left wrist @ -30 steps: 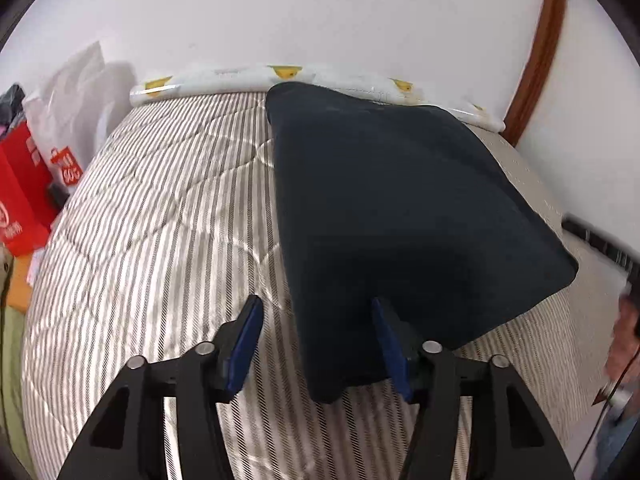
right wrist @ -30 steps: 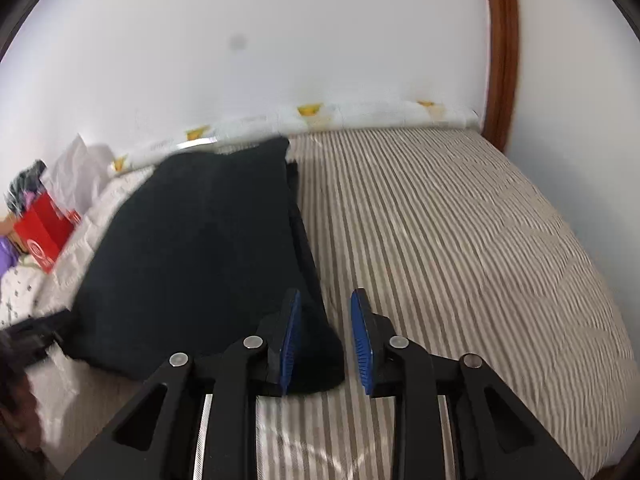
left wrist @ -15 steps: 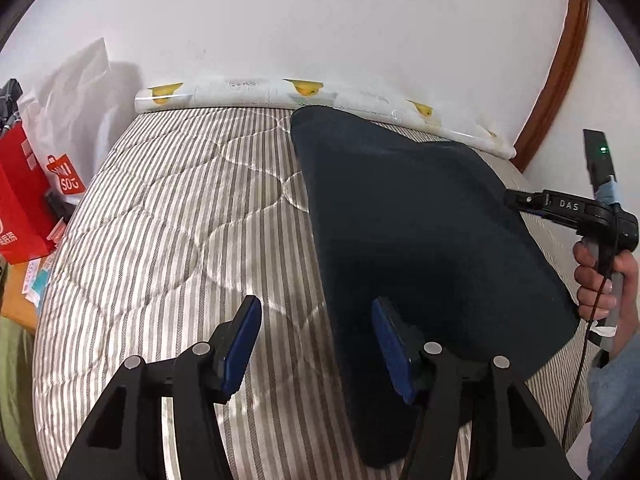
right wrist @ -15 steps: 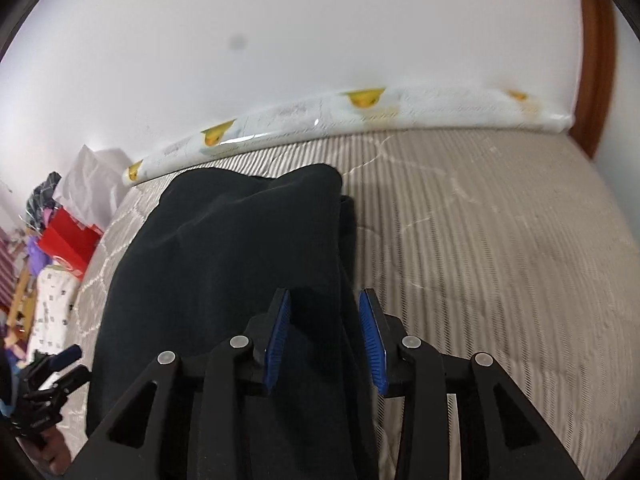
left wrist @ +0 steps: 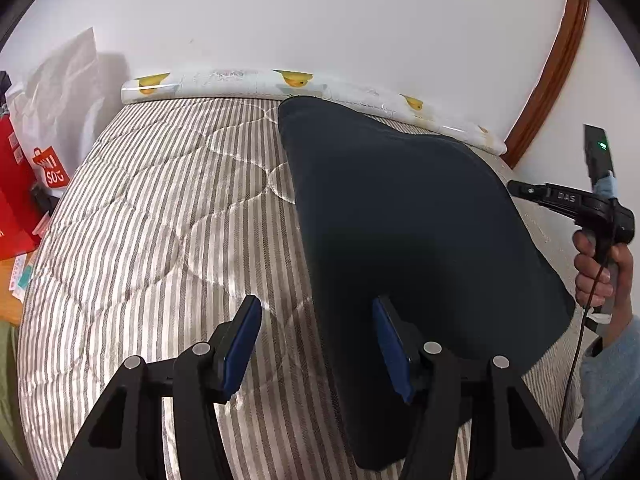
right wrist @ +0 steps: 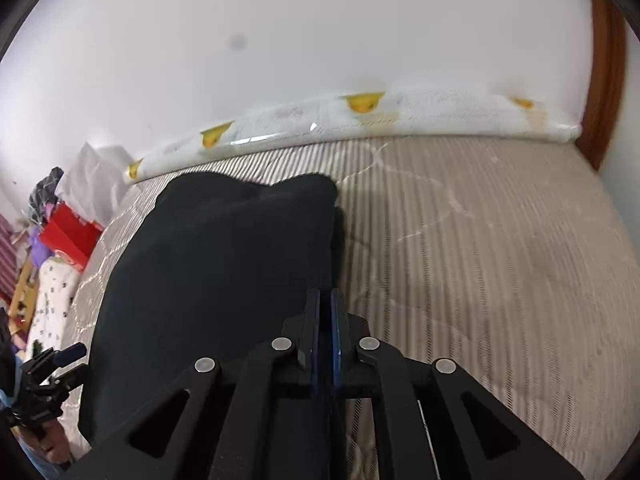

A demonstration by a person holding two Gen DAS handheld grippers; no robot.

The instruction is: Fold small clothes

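Fingers wide apart on your left hand-held gripper (left wrist: 316,344), empty; your right hand-held gripper (right wrist: 325,308) pinches the dark garment (right wrist: 224,264) over the striped bed (right wrist: 480,248) ahead.

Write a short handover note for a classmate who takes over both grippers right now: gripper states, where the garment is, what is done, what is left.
Left gripper: open, holding nothing, at the near left edge of the dark garment.
Right gripper: shut on the garment's right edge.
The garment lies on the striped bed, already doubled over.
Left to do: probably grip with the left, make the next fold, smooth it flat.
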